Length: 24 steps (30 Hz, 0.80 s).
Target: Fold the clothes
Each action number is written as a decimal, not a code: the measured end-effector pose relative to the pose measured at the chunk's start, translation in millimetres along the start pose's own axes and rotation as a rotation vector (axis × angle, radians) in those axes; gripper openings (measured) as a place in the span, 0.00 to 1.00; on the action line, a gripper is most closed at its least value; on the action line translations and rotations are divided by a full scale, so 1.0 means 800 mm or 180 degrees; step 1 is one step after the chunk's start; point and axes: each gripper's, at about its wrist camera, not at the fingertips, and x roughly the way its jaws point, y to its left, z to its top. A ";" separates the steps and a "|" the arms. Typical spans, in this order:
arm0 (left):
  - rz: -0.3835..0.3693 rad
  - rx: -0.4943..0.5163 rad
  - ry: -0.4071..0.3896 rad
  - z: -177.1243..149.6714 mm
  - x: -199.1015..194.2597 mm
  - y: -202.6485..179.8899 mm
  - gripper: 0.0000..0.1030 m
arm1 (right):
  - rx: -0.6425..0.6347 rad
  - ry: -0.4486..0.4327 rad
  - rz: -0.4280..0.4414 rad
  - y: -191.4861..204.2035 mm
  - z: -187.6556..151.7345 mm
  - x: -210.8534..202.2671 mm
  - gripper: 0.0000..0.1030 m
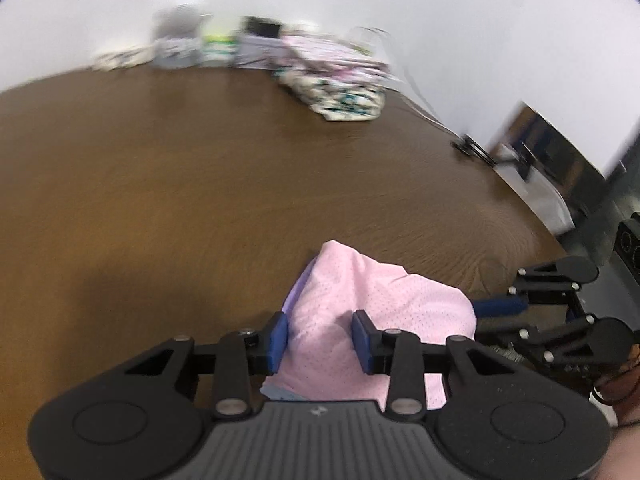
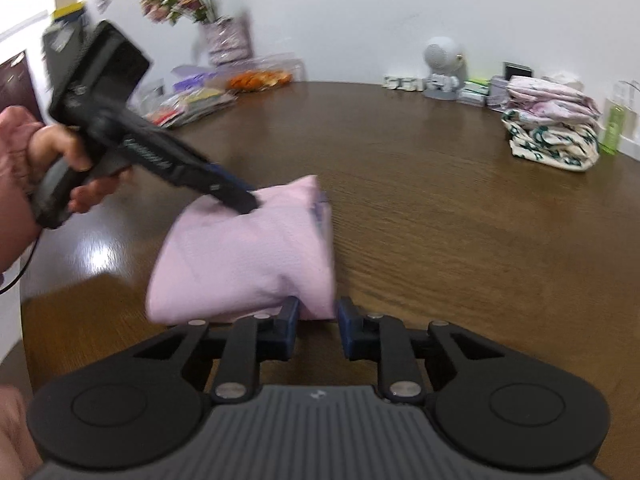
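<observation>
A folded pink garment (image 1: 372,312) with a lilac inner layer lies on the brown wooden table (image 1: 180,184). It also shows in the right wrist view (image 2: 248,256). My left gripper (image 1: 320,340) straddles the garment's near end, its blue pads wide apart around the cloth. In the right wrist view the left gripper (image 2: 244,200) touches the garment's far top. My right gripper (image 2: 318,320) has its pads apart at the garment's near corner; it also shows in the left wrist view (image 1: 496,312) at the garment's right edge.
A stack of folded patterned clothes (image 2: 552,128) sits at the far right of the table. Small boxes and a grey fan (image 2: 442,68) line the back wall. Packets and a flower vase (image 2: 228,40) stand at the far left. A chair (image 1: 560,160) is beyond the table's edge.
</observation>
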 end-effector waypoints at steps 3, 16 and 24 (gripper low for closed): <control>0.0189 -0.0365 -0.0177 -0.032 -0.020 -0.013 0.34 | -0.0192 0.0145 0.0094 -0.023 0.011 0.003 0.21; 0.0478 -0.0258 -0.0559 -0.046 -0.059 -0.041 0.73 | 0.1413 0.0123 0.0793 -0.041 -0.007 -0.036 0.53; 0.0207 -0.0103 -0.0092 -0.033 -0.042 -0.020 0.34 | 0.1591 0.0248 0.0851 0.004 -0.023 -0.011 0.45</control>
